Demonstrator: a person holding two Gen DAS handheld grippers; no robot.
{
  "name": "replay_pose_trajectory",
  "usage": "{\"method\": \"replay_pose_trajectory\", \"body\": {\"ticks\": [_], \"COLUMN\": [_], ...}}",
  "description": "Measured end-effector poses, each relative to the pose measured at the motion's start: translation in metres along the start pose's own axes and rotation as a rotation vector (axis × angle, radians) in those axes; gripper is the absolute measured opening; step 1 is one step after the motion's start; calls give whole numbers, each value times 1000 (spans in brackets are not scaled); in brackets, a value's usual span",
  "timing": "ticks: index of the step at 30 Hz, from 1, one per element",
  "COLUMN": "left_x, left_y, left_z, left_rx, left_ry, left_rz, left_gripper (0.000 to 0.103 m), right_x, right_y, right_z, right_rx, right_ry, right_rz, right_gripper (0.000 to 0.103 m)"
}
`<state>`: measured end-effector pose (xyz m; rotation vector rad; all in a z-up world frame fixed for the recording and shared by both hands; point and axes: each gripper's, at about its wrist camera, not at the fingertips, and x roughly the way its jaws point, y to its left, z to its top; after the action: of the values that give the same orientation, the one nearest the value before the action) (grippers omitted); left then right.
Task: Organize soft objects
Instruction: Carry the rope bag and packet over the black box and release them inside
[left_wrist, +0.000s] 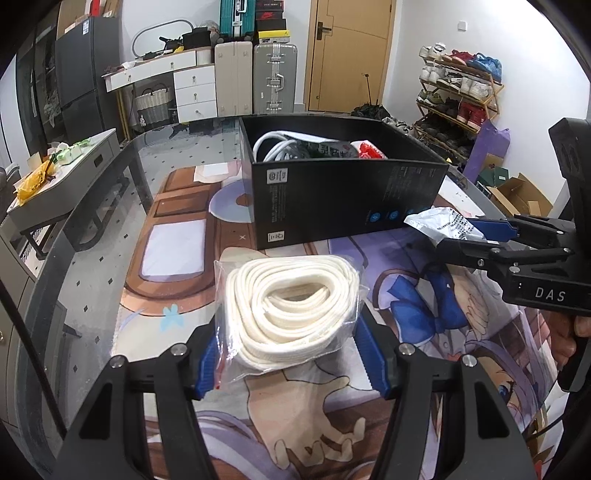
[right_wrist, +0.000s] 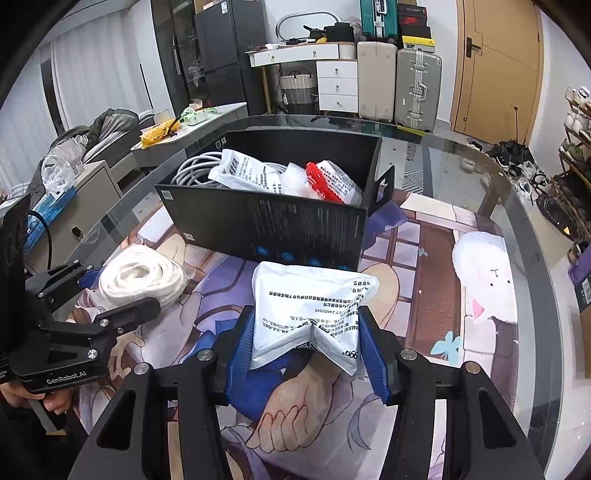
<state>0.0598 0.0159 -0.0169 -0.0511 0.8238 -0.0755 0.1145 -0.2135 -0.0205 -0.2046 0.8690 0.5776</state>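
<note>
A glass-topped desk carries a printed cartoon mat, with suitcases, a white drawer unit and a wooden door along the far wall. On the mat stands an open black box, its long side facing the near edge; inside lie a coiled grey cable, a white printed pouch and a red-and-white packet, packed loosely with some room left at the right end. Just near of the box, on the left, the left claw has its blue pads set wide on either side of a clear bag of coiled white rope; the pads touch or nearly touch the bag's edges, and the coil's long axis runs left to right. To its right the right claw is closed on a white printed pouch, creasing it in the middle, the pouch's free end pointing away towards the box wall and close to it. A white plush lies on the mat farther right, well apart from the box. The mat's right portion lies open up to the desk rim.
</note>
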Motion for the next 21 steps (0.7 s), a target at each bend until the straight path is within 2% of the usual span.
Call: {"method": "replay_pose_trajectory", "body": {"ticks": [12, 21], "left_x": [-28, -35], "left_y": [2, 2], "left_z": [18, 37], "left_rx": [-11, -22], "left_ry": [-80, -131], "left_rz": [-24, -32], "left_gripper": [62, 62], "right_x": [-25, -41], "right_y": [6, 7], "right_z": [7, 10], "right_rx": [-16, -3], "right_ry": [-67, -109], "right_rz": [2, -1], "right_gripper": [54, 54]}}
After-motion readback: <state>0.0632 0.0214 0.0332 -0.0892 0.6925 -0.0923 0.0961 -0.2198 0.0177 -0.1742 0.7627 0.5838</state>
